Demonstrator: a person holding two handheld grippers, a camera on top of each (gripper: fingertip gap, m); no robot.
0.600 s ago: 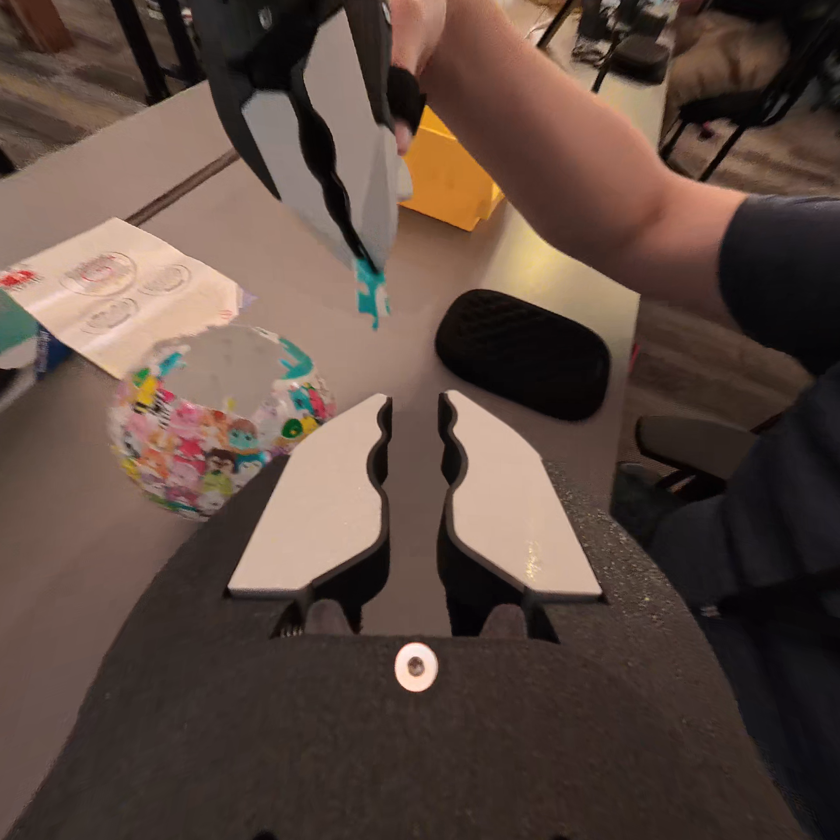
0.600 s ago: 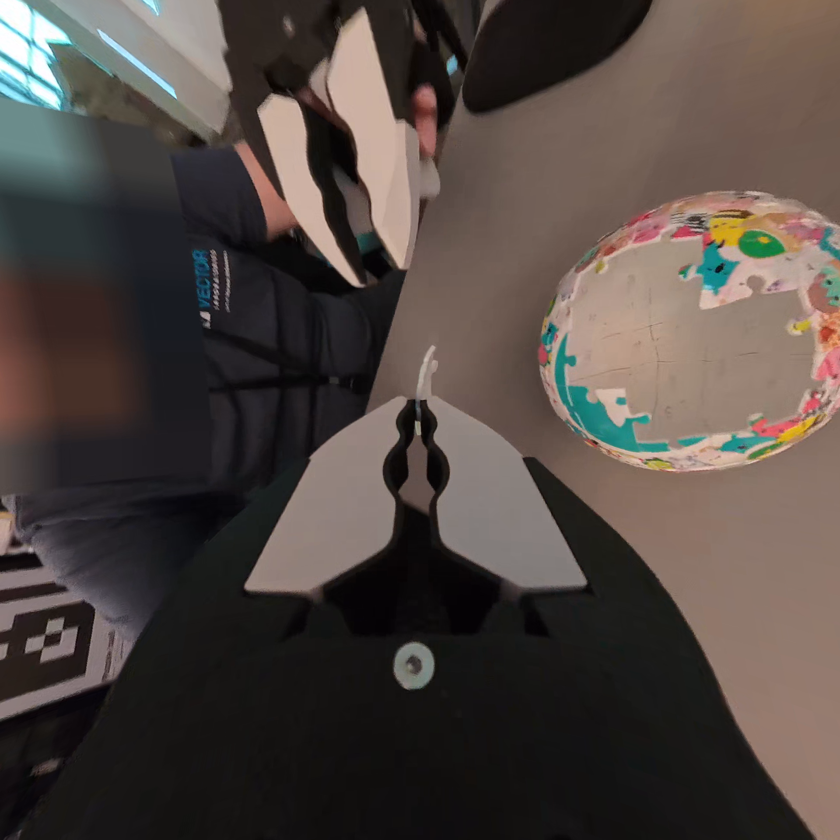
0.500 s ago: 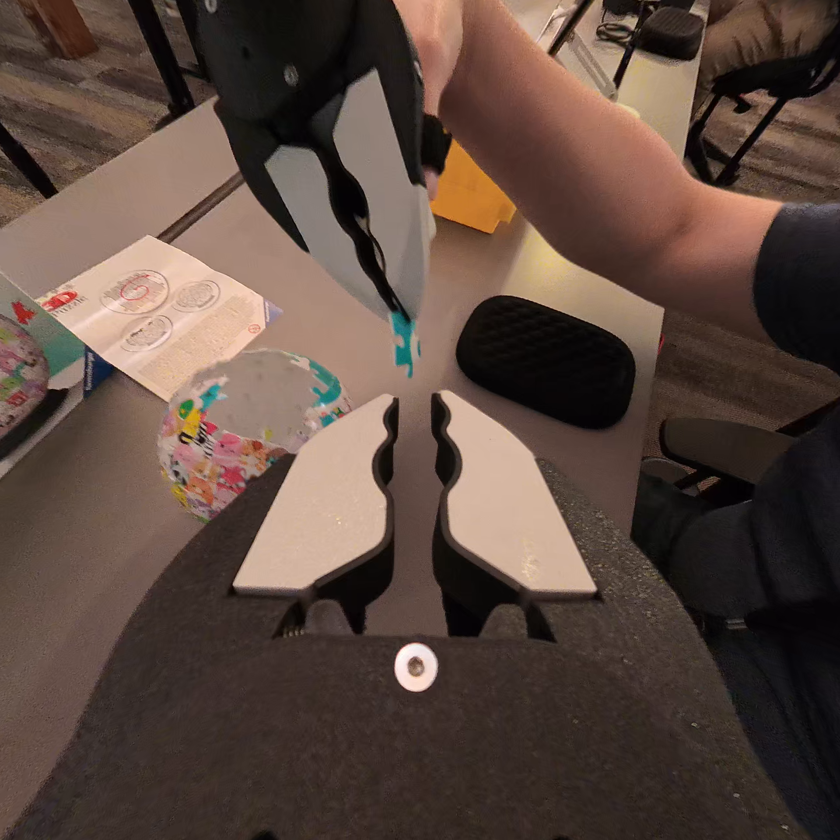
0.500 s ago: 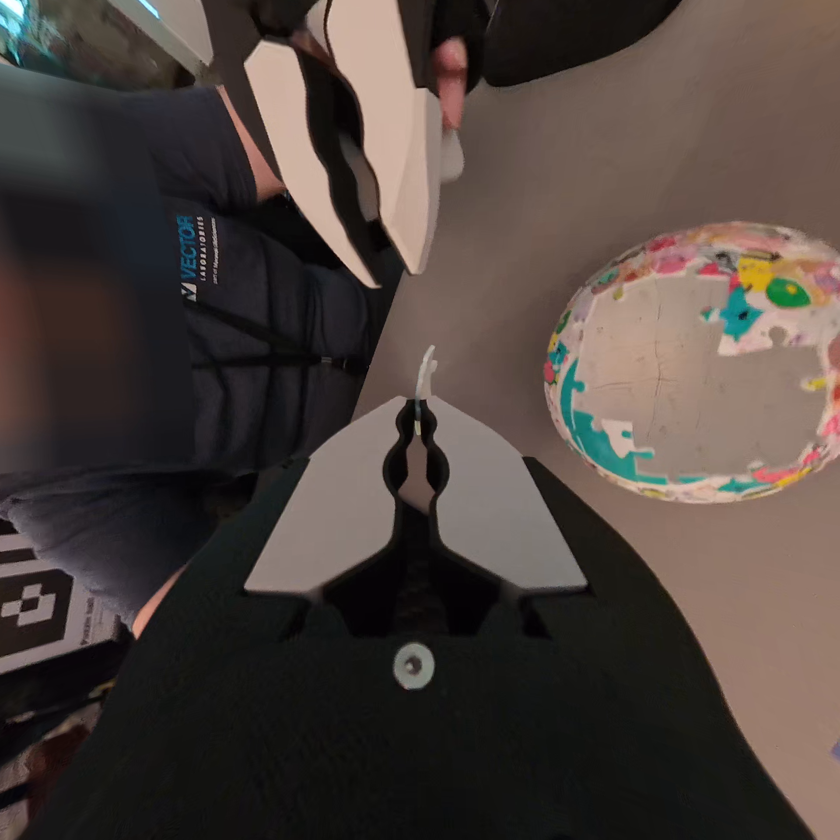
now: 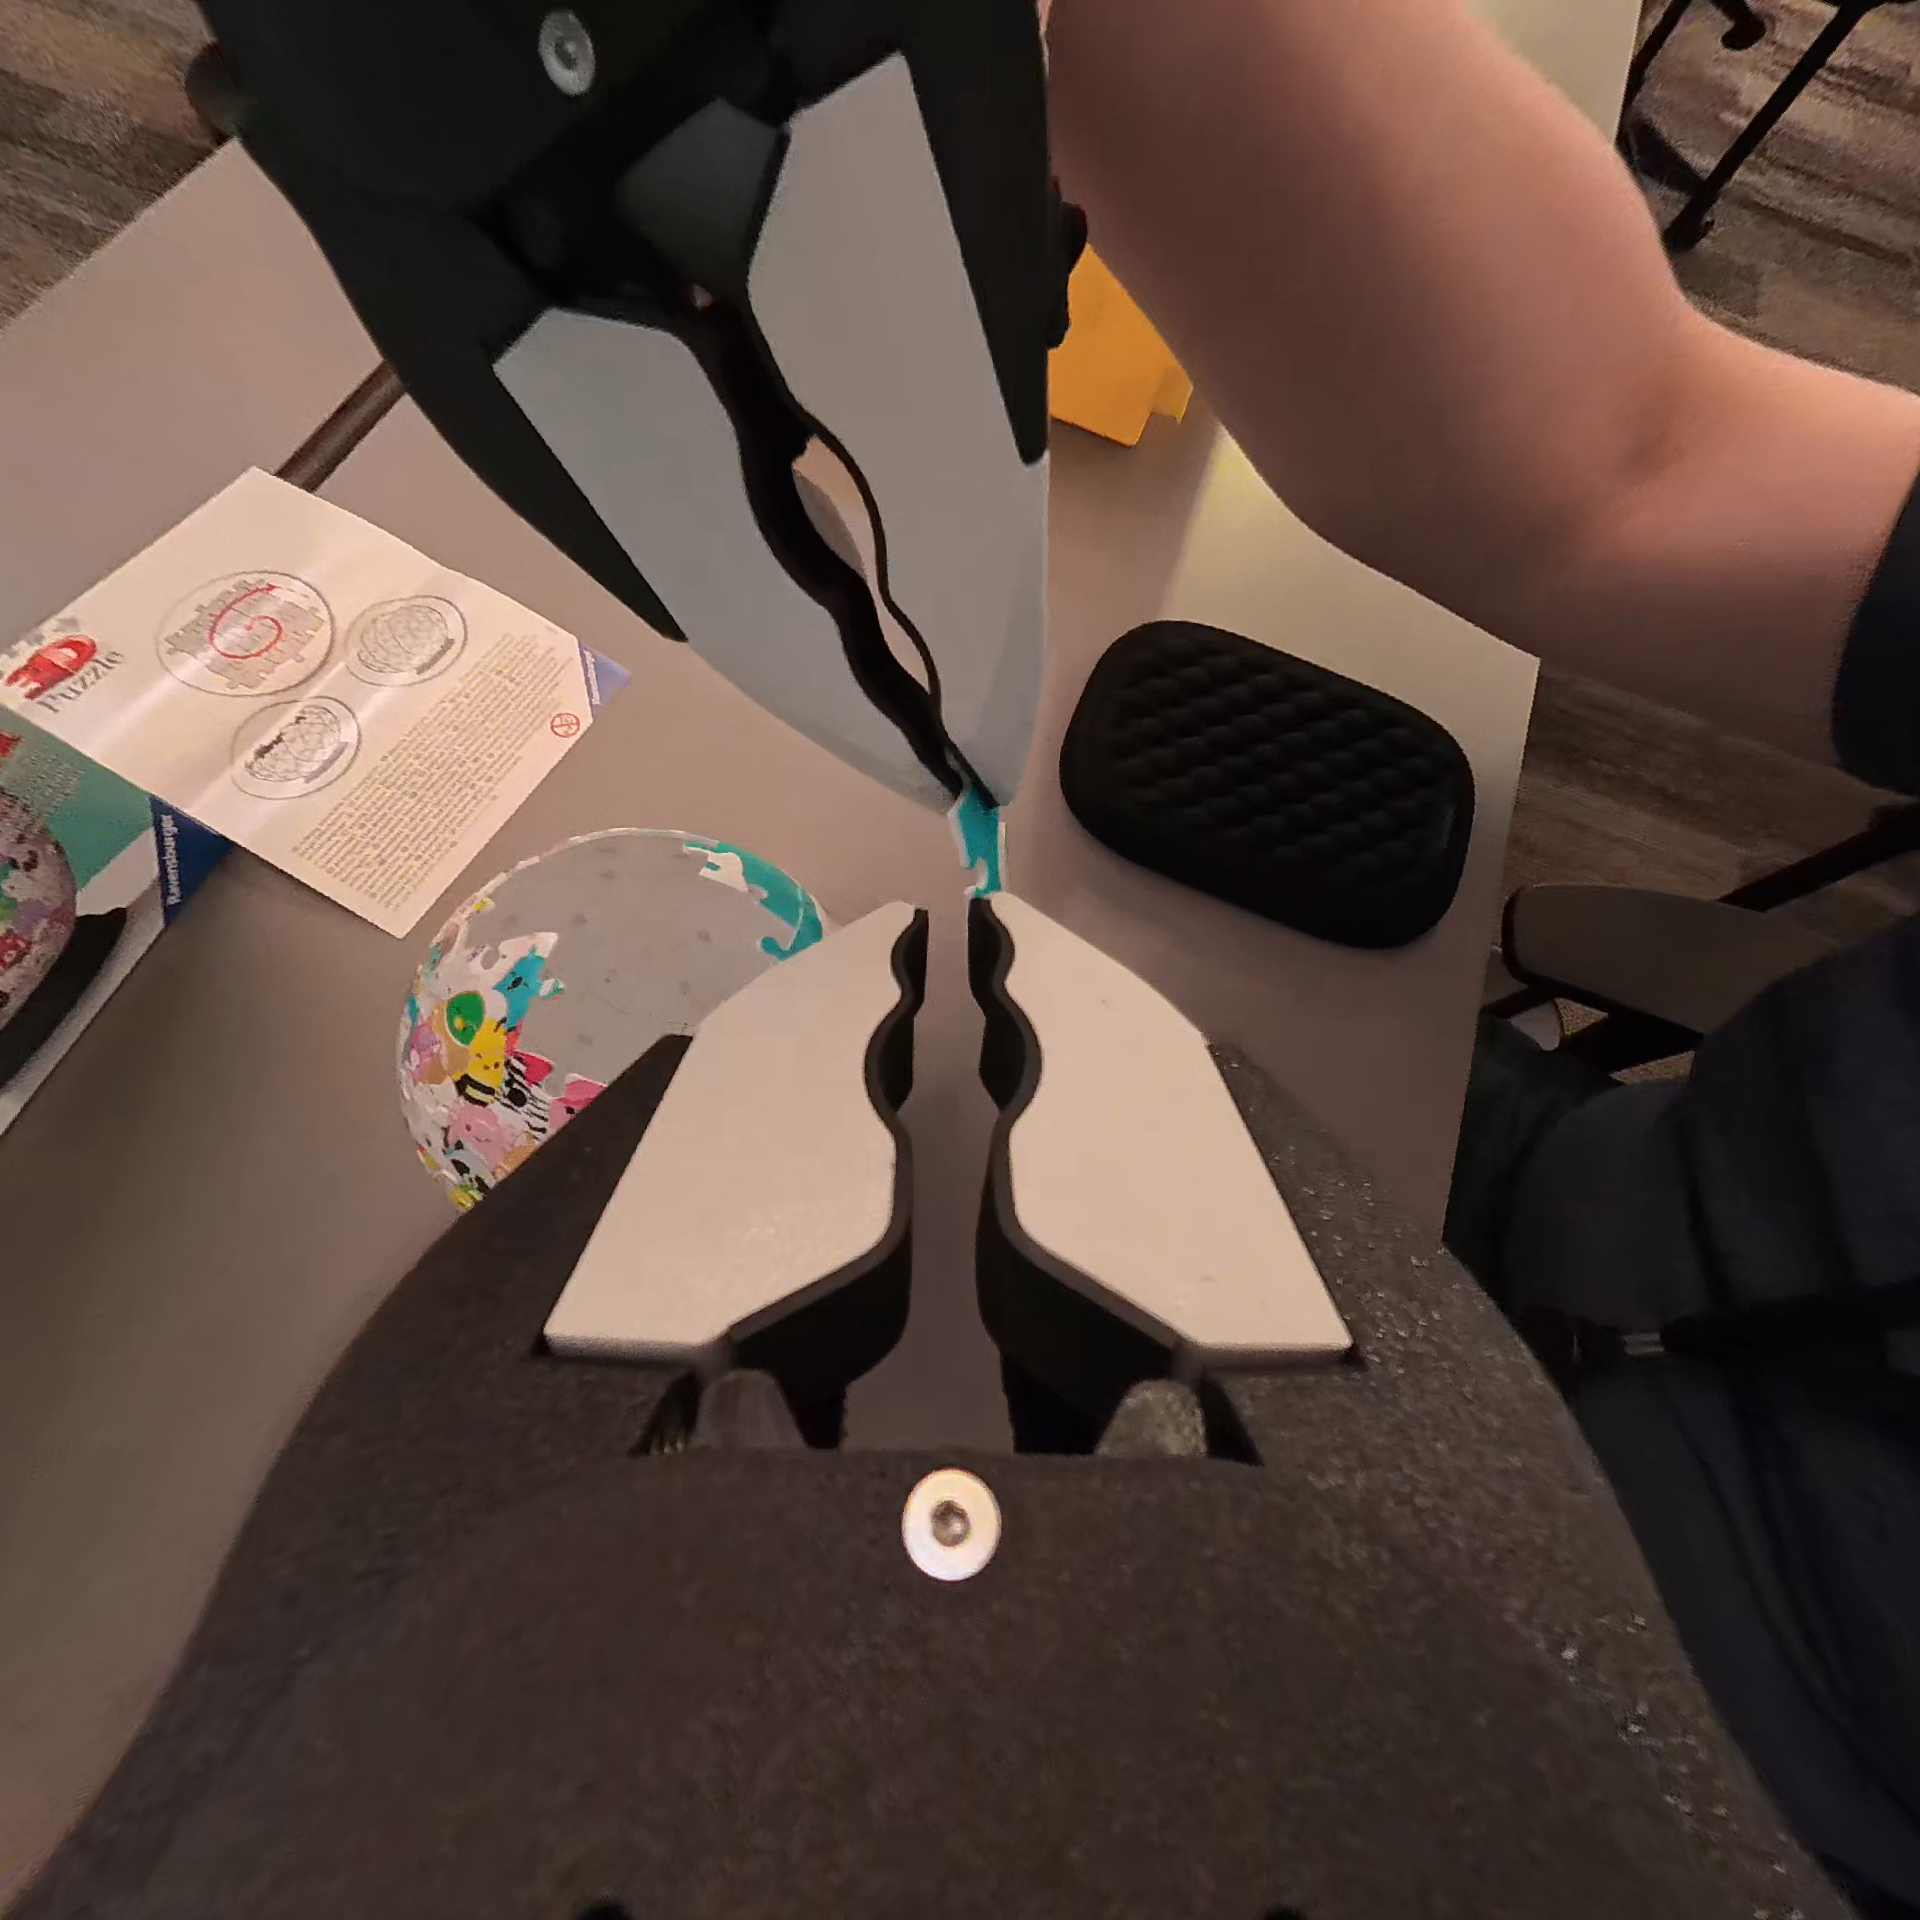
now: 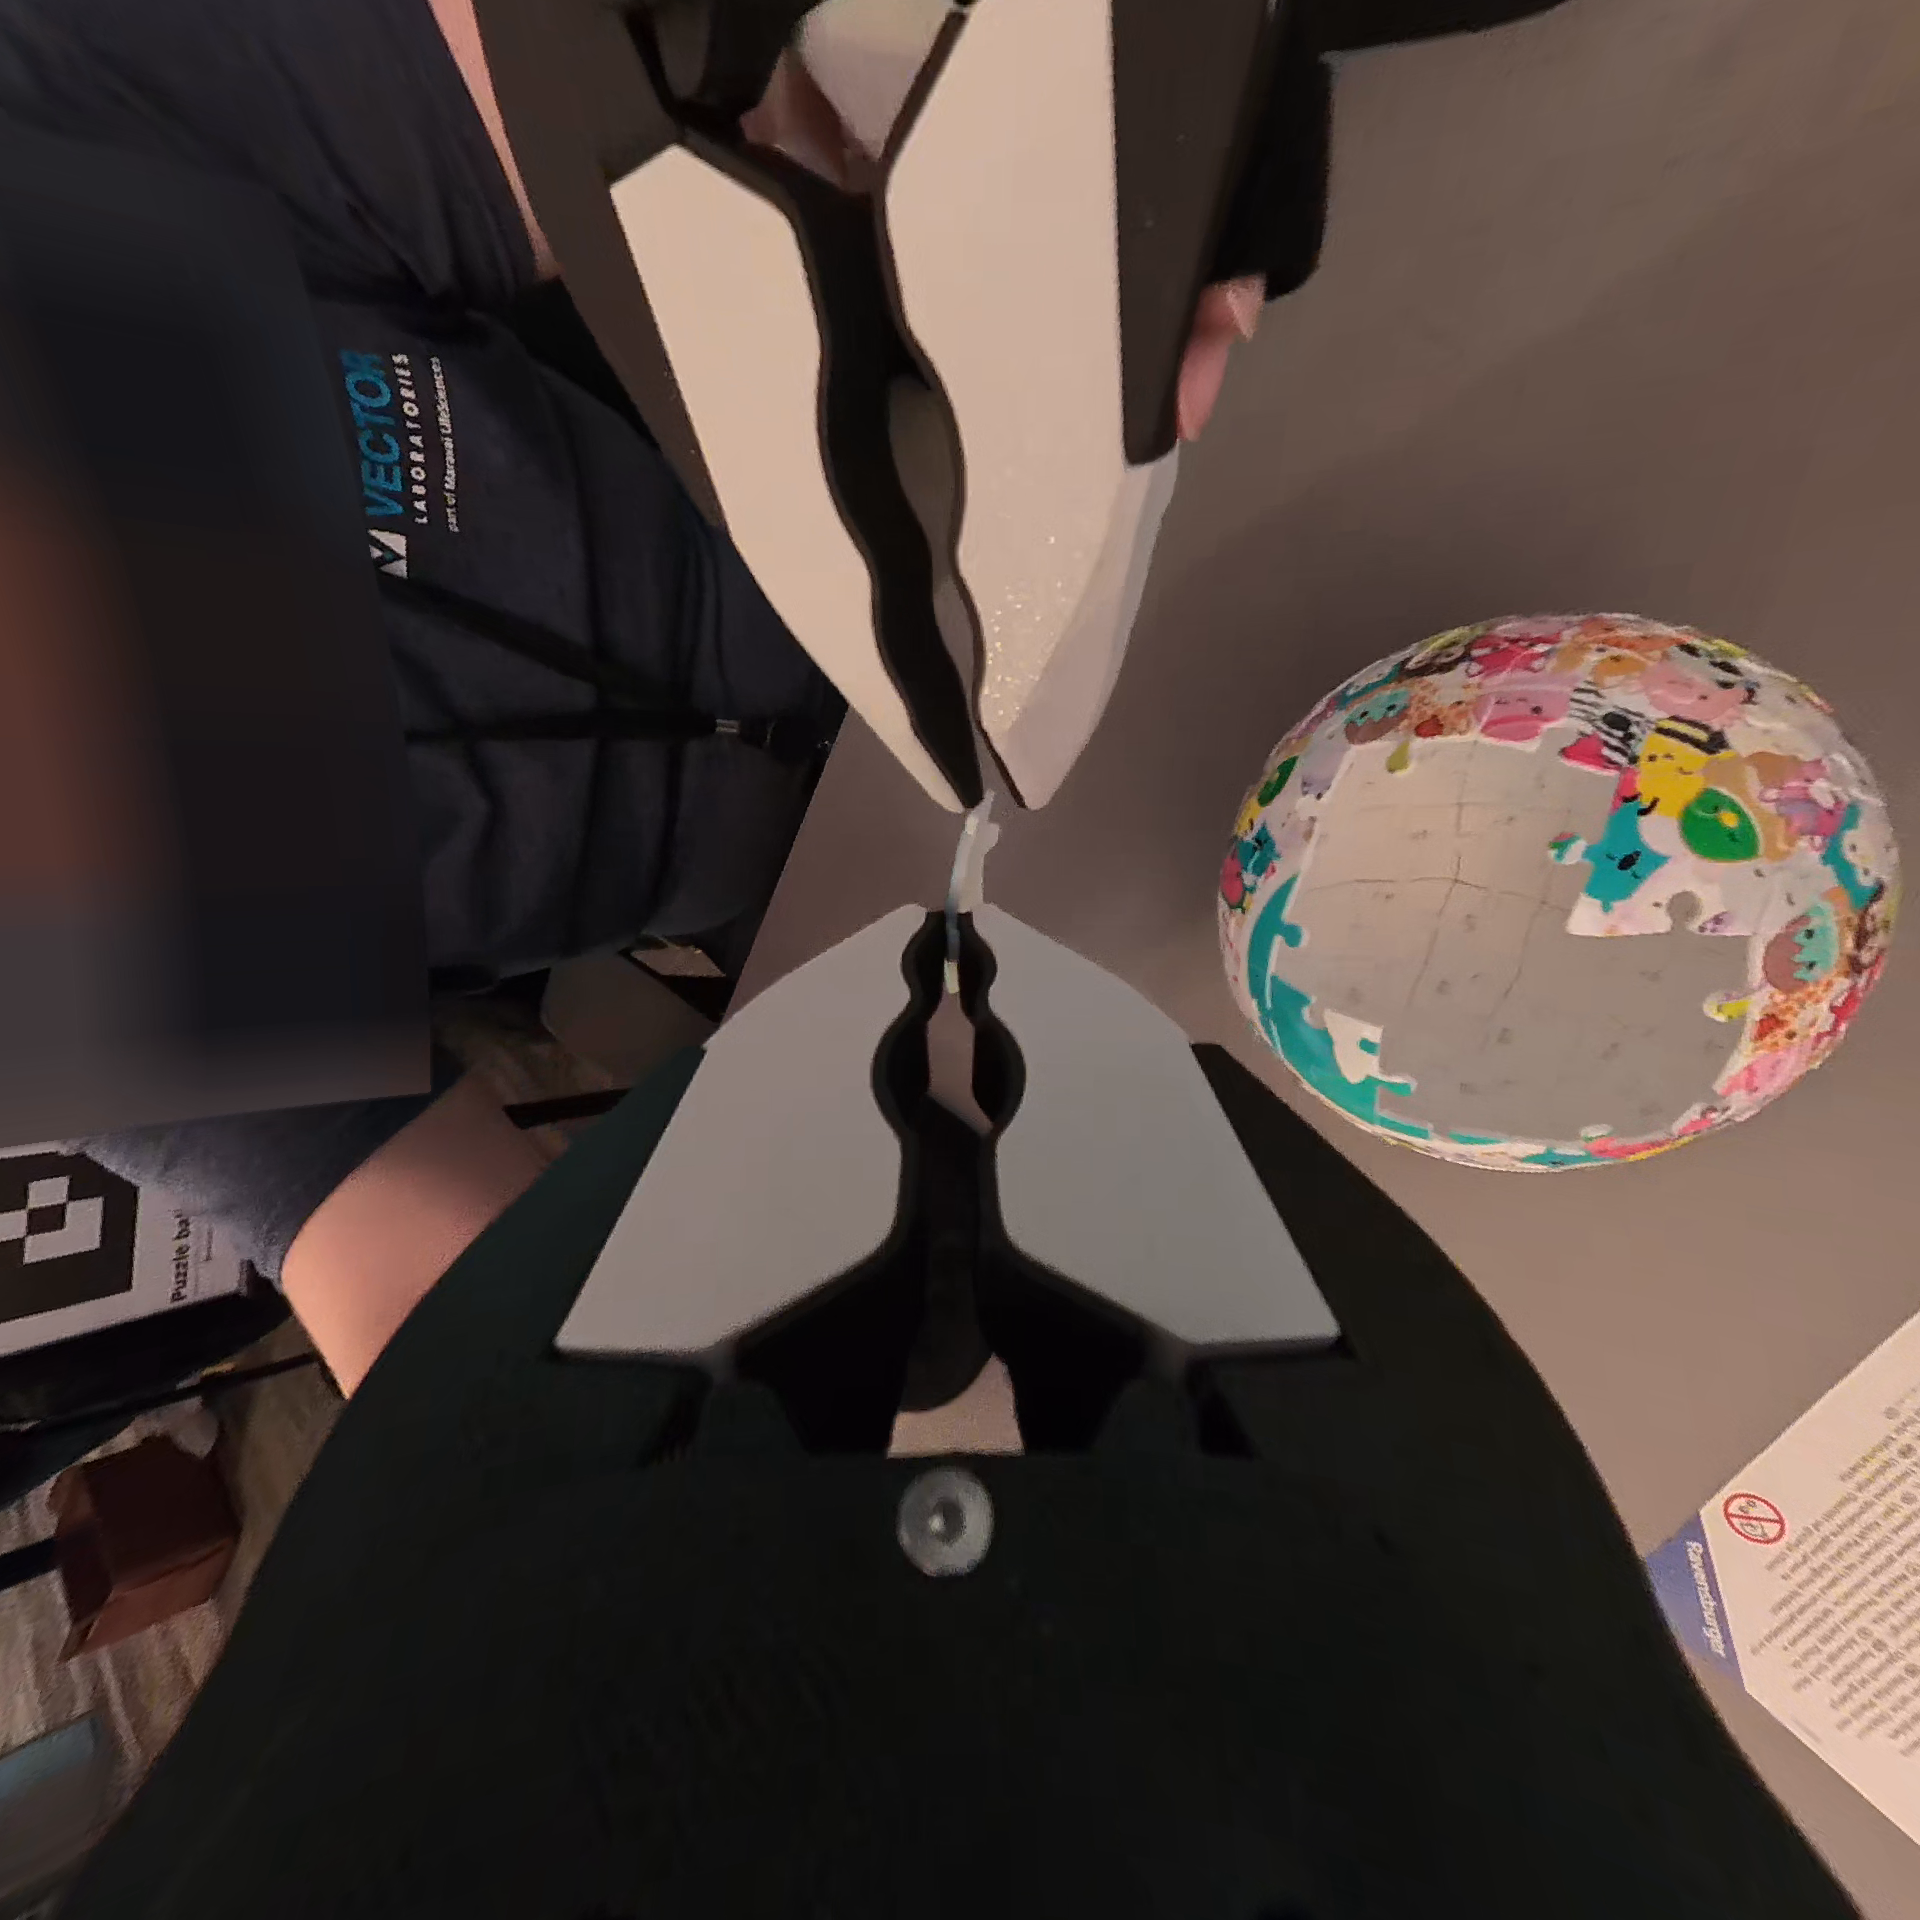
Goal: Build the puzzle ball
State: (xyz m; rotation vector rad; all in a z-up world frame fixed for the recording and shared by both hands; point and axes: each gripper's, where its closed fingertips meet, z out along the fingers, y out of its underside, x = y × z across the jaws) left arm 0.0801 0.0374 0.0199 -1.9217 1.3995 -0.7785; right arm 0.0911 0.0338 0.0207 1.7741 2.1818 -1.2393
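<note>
Bare table [image 5: 1299,540] between ball [image 5: 582,997] and pad [image 5: 1268,779]

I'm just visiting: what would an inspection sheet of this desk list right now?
Surface: grey table, mostly bare.
Job's things: half-built puzzle ball resting on the table, a large gap showing; teal piece held in the air.
Clutter: leaflet, box, black pad, yellow box.
Grippers: right gripper shut on the piece; left gripper slightly open, tips right at the piece's free end.
Cables: nothing seen.
Surroundings: chair, carpet; a person's arm.
</note>
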